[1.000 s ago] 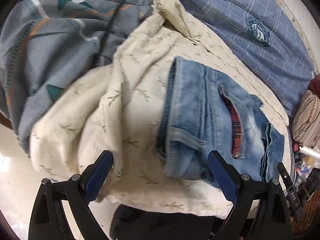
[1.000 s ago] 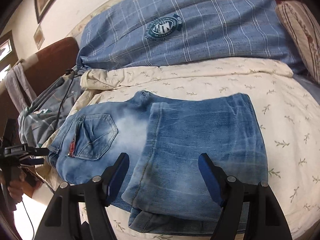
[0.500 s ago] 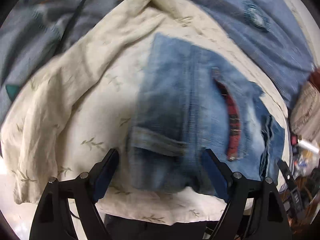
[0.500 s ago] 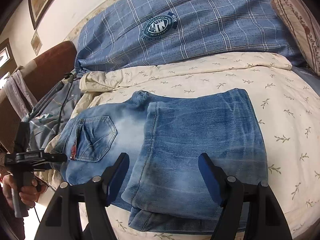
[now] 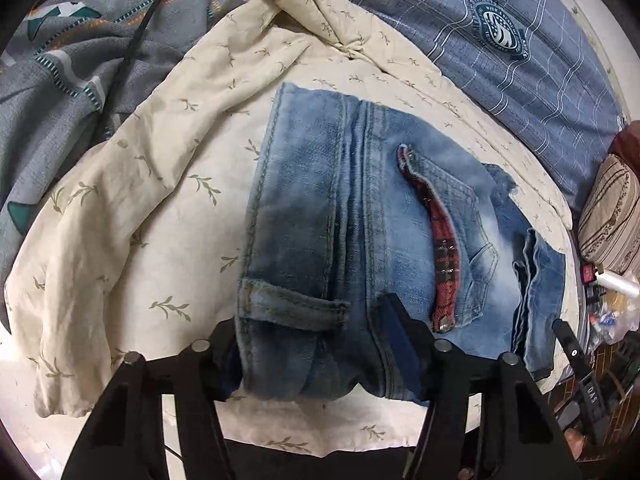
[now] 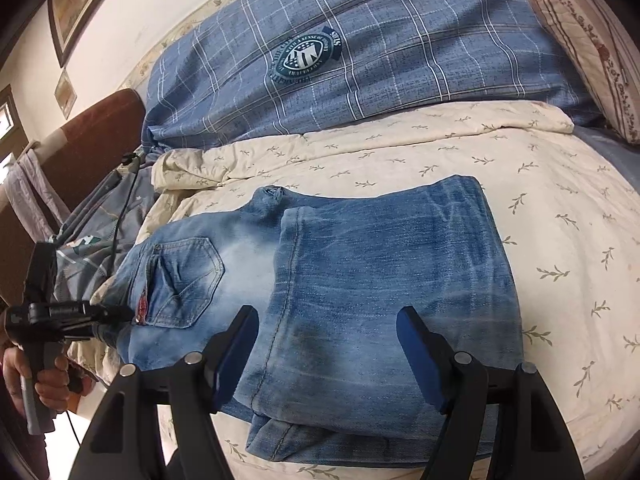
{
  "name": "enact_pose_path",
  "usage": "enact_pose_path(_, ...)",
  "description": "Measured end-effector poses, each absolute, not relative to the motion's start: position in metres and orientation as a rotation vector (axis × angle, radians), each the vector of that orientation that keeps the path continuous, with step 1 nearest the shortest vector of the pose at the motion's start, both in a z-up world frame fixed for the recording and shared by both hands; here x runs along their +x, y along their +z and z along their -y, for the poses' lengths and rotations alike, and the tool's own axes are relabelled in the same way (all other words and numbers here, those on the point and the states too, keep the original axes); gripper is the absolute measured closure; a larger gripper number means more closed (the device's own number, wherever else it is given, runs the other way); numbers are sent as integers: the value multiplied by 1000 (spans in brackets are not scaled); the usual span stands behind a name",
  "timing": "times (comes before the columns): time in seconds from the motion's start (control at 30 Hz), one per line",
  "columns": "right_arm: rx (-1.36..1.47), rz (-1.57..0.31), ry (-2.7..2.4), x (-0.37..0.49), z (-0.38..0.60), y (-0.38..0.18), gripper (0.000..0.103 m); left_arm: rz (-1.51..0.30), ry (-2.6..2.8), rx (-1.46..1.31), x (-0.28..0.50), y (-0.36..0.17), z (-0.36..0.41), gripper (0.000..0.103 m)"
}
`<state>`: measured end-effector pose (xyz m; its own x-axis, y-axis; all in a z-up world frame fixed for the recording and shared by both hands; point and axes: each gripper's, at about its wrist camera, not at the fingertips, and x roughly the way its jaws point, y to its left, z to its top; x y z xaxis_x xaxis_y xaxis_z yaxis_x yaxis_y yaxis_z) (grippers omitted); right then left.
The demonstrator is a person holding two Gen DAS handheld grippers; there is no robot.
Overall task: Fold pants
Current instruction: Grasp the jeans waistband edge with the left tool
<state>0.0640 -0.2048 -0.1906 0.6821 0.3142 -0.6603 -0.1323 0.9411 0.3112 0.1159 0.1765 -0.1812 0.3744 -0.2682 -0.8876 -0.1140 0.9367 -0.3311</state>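
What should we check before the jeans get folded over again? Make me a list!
1. Jeans lie flat on the cream sheet: ok, legs already folded over once.
2. Left gripper has the waistband end between its fingers: ok, jaws are closing around it; a firm pinch cannot be told.
3. Right gripper is ready: not ok yet, it is open above the folded legs and grips nothing.
4. Back pocket is smooth: not ok, it looks puckered.
5. Black cable is away from the jeans: ok, it lies on the grey blanket.
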Motion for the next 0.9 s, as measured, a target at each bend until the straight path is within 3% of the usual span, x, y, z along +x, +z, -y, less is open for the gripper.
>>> enact_pose_path(0.07, 270, -790, 254, 66, 207, -192, 28, -1202, -94, -404, 122, -186, -179, 39)
enact_pose_path(0.13, 277, -793, 251, 66, 207, -192, 28, -1219, -95, -451, 125, -194, -182, 23)
enact_pose_path(0.27, 272, -789, 246, 65, 208, -191, 28, -1213, -93, -432, 127, -195, -176, 24)
enact_pose_path(0.5, 301, -783, 232, 65, 215, -190, 28, -1143, -80, -375, 123, -174, -173, 73)
enact_pose_path(0.6, 293, -782, 232, 64, 214, -190, 28, -1116, -102, -373, 122, -165, -175, 72)
enact_pose_path(0.67, 292, -781, 229, 63, 214, -190, 28, -1153, -99, -378, 126, -174, -177, 63)
enact_pose_path(0.73, 300, -780, 225, 62, 216, -190, 28, -1176, -79, -432, 128, -187, -185, 45)
enact_pose_path(0.77, 305, -779, 221, 62, 217, -190, 28, -1177, -81, -462, 128, -190, -188, 43)
enact_pose_path(0.87, 312, -784, 214, 62, 220, -190, 28, -1170, -97, -519, 127, -195, -195, 44)
enact_pose_path(0.9, 311, -785, 213, 63, 220, -190, 28, -1162, -105, -515, 125, -193, -194, 57)
